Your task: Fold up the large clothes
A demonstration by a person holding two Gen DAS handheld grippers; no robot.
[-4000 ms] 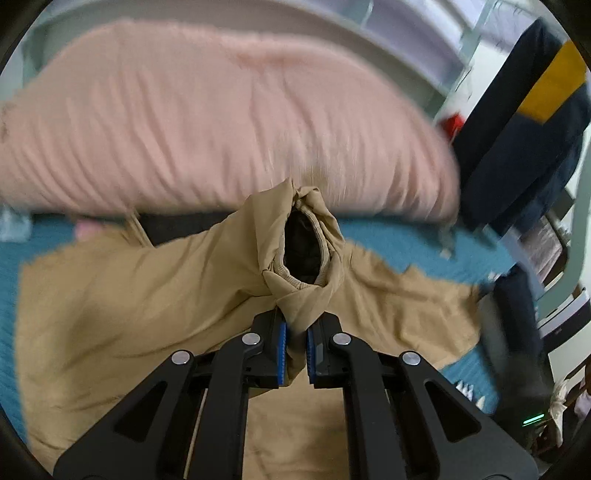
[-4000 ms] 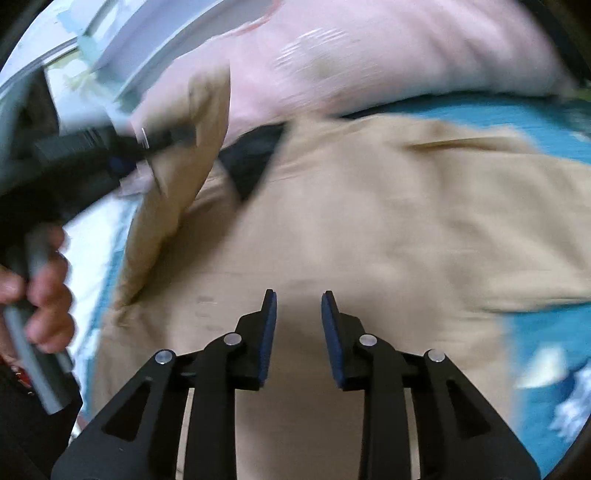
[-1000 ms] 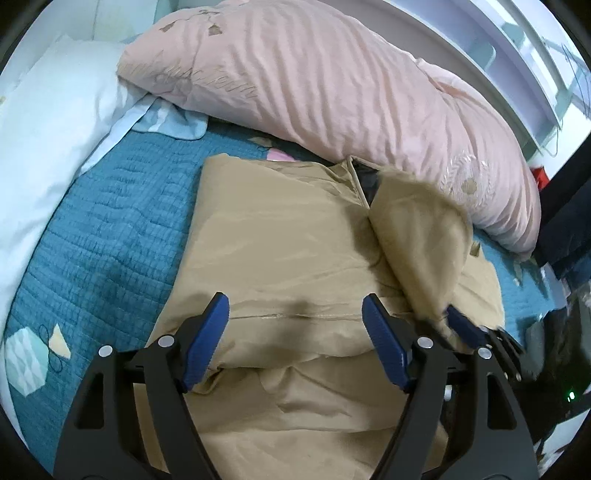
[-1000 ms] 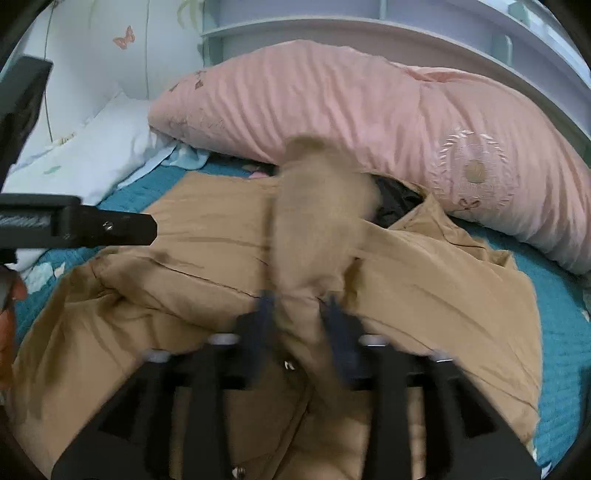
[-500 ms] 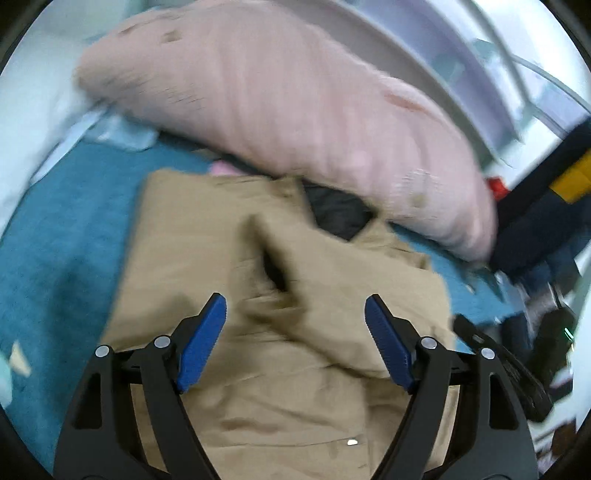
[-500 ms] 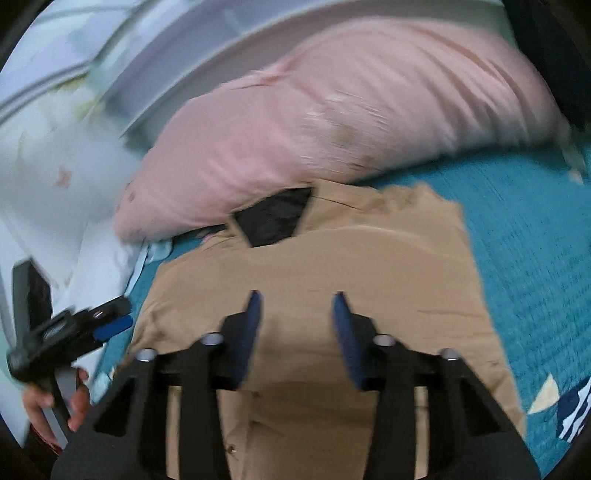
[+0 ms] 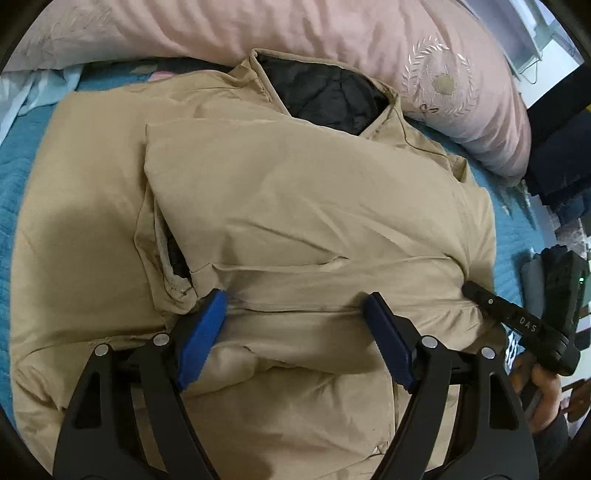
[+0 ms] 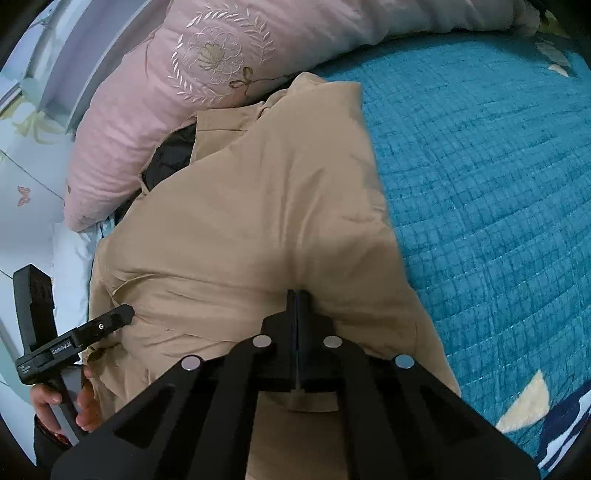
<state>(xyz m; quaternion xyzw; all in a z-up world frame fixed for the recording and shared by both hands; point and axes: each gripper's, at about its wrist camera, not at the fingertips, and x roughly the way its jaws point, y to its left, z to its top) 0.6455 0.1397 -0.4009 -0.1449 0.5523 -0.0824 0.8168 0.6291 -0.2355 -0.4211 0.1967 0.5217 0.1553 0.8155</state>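
Since half a second ago both sleeves lie folded across the jacket [image 7: 295,206], and the right tongs [image 8: 297,295] have closed together, empty, resting on the cloth. Left tongs [image 7: 295,314] stand wide apart just over the sleeve seam. Jacket lies on the bed [image 8: 480,184], collar ahead of both tongs against the pink pillow [image 7: 258,33]. Recommended: press layers flat, grip the near hem with both, then fold toward the collar evenly.

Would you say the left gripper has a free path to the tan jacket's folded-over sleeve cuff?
Probably yes: the left gripper is open, just above the tan jacket, and the sleeve cuff lies uncovered beside its left finger.
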